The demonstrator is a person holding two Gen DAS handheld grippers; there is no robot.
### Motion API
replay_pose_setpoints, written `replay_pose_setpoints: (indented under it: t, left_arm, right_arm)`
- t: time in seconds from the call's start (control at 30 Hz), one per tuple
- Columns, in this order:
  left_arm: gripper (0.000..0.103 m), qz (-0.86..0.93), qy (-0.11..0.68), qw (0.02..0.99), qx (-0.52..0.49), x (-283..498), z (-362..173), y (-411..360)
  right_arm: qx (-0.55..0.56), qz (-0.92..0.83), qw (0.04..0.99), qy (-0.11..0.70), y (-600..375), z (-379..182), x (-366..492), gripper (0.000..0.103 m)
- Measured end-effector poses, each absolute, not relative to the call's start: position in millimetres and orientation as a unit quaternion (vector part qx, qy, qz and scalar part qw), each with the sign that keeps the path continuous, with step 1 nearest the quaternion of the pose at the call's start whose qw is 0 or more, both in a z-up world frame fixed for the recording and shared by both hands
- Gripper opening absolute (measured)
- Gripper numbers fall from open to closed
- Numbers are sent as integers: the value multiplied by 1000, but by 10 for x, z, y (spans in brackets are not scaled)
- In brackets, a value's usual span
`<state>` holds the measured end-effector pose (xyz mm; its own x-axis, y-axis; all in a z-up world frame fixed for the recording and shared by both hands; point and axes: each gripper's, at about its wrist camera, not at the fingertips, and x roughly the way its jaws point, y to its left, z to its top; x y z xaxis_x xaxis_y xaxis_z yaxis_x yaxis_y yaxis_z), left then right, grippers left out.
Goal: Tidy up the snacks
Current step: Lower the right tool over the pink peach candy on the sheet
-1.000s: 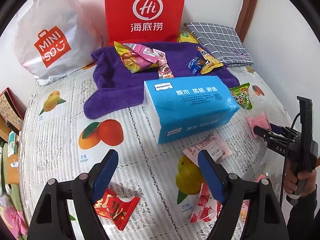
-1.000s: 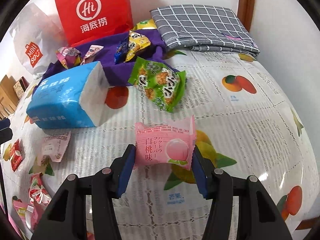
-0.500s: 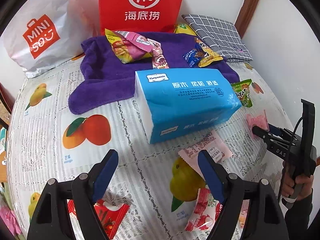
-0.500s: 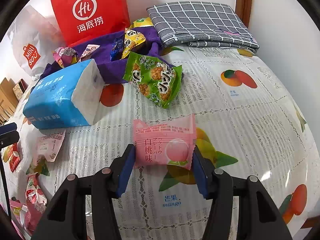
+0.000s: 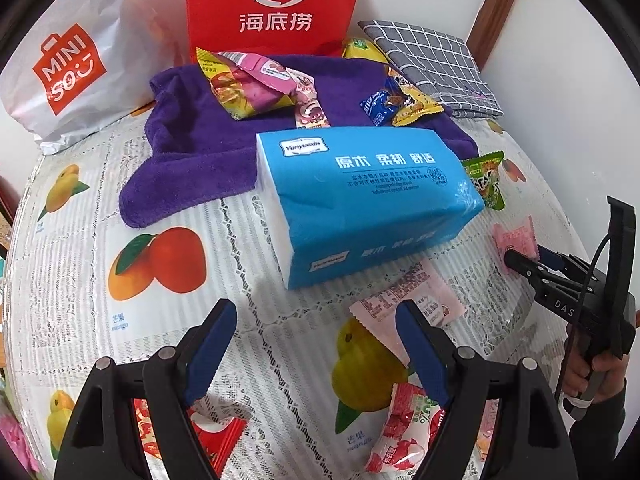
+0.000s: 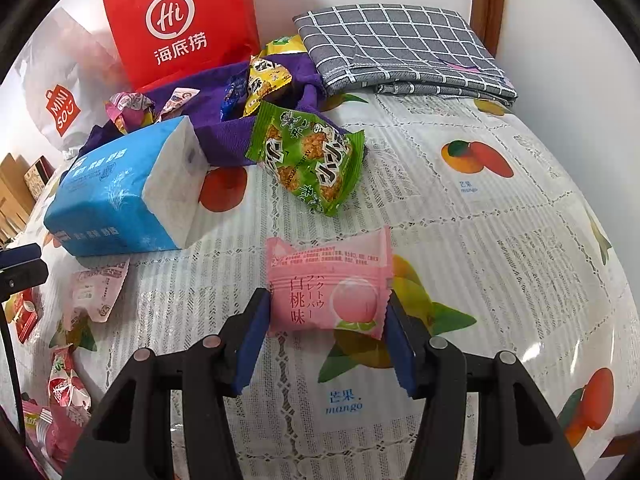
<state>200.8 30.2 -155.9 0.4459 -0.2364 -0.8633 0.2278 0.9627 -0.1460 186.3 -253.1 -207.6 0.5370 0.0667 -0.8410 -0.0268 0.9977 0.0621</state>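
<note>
right claw [image 6: 326,344]: closed on the pink peach snack [image 6: 328,294], fingers pressing both side edges, packet held just above the tablecloth [image 6: 500,240].
left claw [image 5: 316,348]: wide open, holding nothing, hanging over the tablecloth.
tissue pack [image 5: 360,200]: blue, lying ahead of the left claw, partly on the purple towel [image 5: 200,152].
green snack [image 6: 310,158]: beyond the peach snack, touching the towel's edge.
towel load: several wrapped snacks [image 5: 248,88] on top.

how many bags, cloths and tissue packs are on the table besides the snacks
bags: 2, the red bag and the white bag
cloths: 2, the purple towel and the grey checked cloth
tissue packs: 1, the blue tissue pack
total: 5
</note>
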Motion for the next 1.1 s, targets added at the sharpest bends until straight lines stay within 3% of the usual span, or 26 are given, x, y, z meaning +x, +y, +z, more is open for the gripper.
replay_pose_setpoints:
  t: [0.47, 0.63, 0.83, 1.1]
  left_arm:
    - [79, -145, 515, 845, -8, 2076, -1674, 230]
    - [66, -149, 515, 844, -14, 2063, -1707, 280]
    - [66, -168, 531, 827, -82, 2135, -1752, 542]
    - [69, -192, 524, 828, -52, 2125, -1676, 317]
  right_arm:
    - [20, 27, 876, 481, -2521, -2081, 1864, 56]
    - [20, 27, 876, 481, -2516, -2082, 1862, 56]
    - [16, 27, 876, 482, -2499, -2083, 1866, 56]
    - [18, 33, 877, 479, -2520, -2088, 1859, 56]
